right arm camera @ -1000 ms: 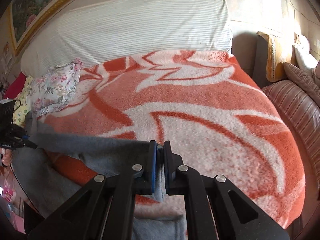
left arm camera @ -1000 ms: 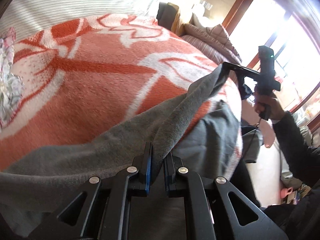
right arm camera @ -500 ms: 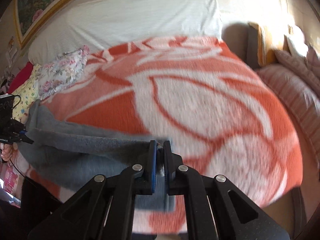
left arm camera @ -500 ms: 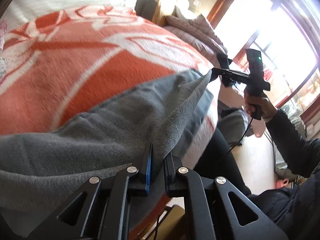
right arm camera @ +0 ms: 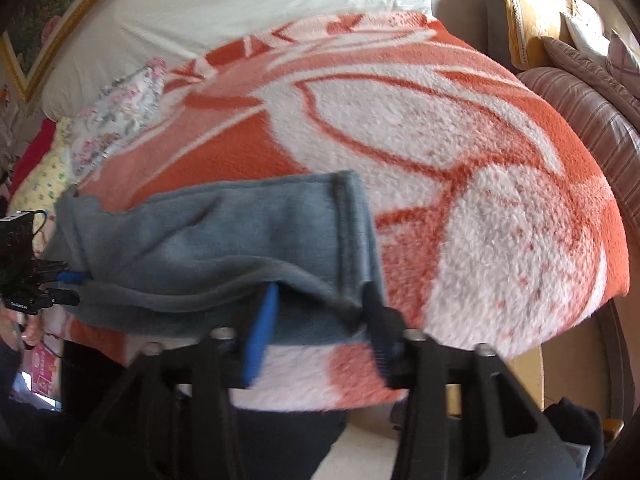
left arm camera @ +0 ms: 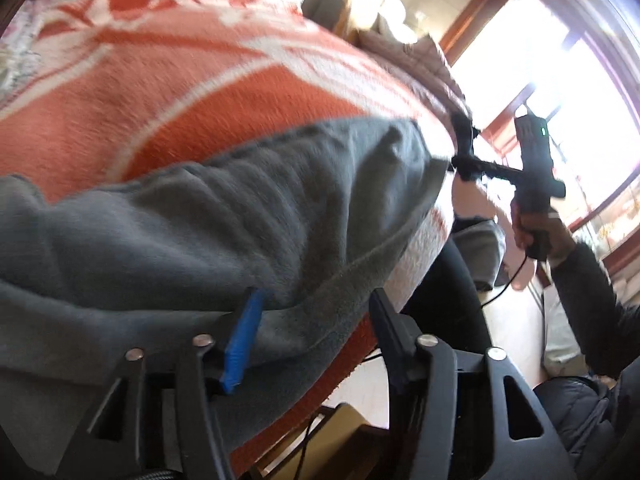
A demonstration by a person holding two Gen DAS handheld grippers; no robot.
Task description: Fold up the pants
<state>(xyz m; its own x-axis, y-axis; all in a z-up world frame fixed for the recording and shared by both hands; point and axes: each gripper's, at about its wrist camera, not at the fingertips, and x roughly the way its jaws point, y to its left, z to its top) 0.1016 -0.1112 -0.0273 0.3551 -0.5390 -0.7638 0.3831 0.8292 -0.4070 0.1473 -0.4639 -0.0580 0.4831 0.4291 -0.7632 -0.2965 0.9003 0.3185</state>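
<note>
I have the grey pants lying folded along the bed's near edge, long axis running between my left gripper and right gripper, whose fingers have just opened, both released

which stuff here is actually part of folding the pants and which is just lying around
Part of the job:
- grey pants, lying on the orange and white blanket
- left gripper, jaws just opened, pants edge loose between them
- right gripper, jaws just opened too

Just lying about:
- floral pillow
- striped cushions
- white bedding
</note>
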